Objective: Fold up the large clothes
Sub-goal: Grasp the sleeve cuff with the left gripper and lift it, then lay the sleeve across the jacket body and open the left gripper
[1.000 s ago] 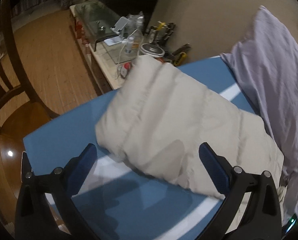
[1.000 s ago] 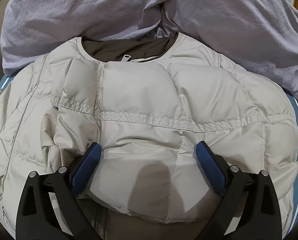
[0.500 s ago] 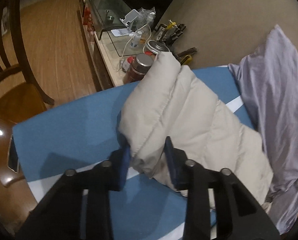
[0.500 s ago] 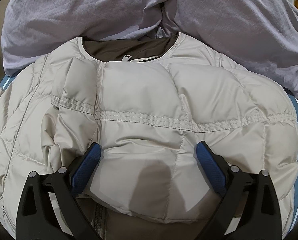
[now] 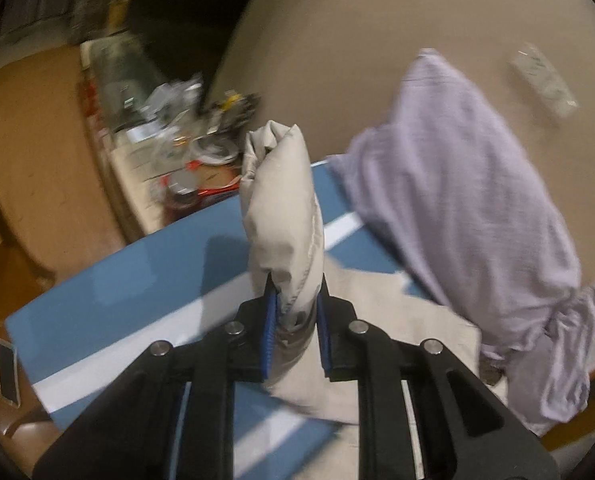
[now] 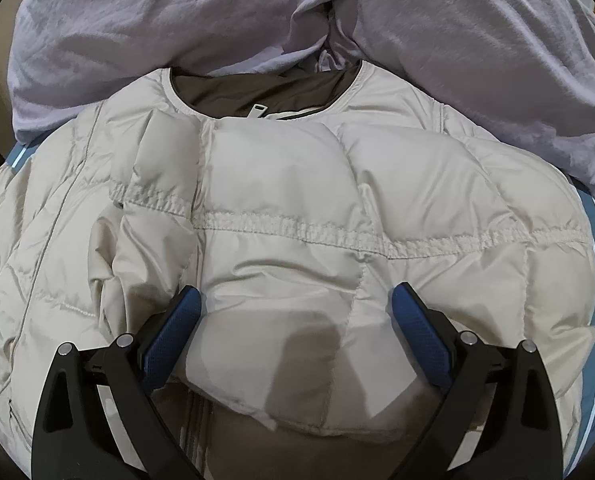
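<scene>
Two risks: the left hand-held gripper (image 5: 295, 320), clamped on the jacket (image 6: 297, 216) sleeve at 12 o'clock, may lose the slick fabric, while the right hand-held gripper (image 6: 293, 336), jaws apart, lets the jacket slide across the table (image 5: 109, 280).

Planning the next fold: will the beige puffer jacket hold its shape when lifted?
Probably not: the jacket sleeve bunches and droops in the left gripper. Puffy quilting suggests it is light and springy. Its sheen hints it may slip.
</scene>
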The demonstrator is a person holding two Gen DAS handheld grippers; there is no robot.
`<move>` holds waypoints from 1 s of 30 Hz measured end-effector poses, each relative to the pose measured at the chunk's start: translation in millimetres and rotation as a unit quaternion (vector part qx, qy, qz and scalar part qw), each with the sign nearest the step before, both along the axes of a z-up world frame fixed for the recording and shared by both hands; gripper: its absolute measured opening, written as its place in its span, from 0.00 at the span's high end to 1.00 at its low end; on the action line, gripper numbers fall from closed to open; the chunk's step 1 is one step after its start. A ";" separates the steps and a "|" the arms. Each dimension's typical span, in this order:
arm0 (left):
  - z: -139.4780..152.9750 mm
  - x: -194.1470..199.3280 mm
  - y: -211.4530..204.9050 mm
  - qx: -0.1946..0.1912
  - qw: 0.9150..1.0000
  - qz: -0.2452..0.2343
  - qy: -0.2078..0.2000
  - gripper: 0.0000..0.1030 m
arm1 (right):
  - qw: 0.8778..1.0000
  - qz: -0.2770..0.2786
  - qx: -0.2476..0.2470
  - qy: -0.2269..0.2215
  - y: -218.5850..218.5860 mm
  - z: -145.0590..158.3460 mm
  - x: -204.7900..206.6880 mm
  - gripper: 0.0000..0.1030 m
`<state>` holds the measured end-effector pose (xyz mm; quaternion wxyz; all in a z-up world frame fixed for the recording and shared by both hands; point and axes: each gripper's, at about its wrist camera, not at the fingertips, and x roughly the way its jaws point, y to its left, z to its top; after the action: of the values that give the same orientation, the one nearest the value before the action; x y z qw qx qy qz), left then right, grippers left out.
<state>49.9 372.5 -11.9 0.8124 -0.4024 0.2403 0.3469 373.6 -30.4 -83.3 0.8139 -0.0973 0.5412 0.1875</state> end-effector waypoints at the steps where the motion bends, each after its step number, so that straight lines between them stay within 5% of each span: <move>1: 7.0 6.7 -4.8 0.005 1.000 -0.011 -0.008 0.83 | 1.000 0.002 0.000 0.000 -0.7 1.0 -1.2 0.05; 14: 71.4 98.5 -95.0 0.042 0.980 -0.179 -0.070 0.83 | 1.000 0.013 0.022 0.010 -24.3 28.2 -18.1 0.05; 22: 91.9 147.5 -168.4 0.050 0.948 -0.297 -0.105 0.83 | 1.000 -0.011 0.022 -0.011 -59.3 44.3 -20.5 0.05; 30: 80.5 198.7 -237.5 0.037 0.917 -0.388 -0.086 0.83 | 0.998 -0.054 0.021 -0.015 -99.9 46.2 -18.9 0.05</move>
<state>248.6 135.0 68.7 0.9151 -0.2758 0.2934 -0.0226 354.7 -130.4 -37.2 0.8327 -0.0540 0.5293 0.1533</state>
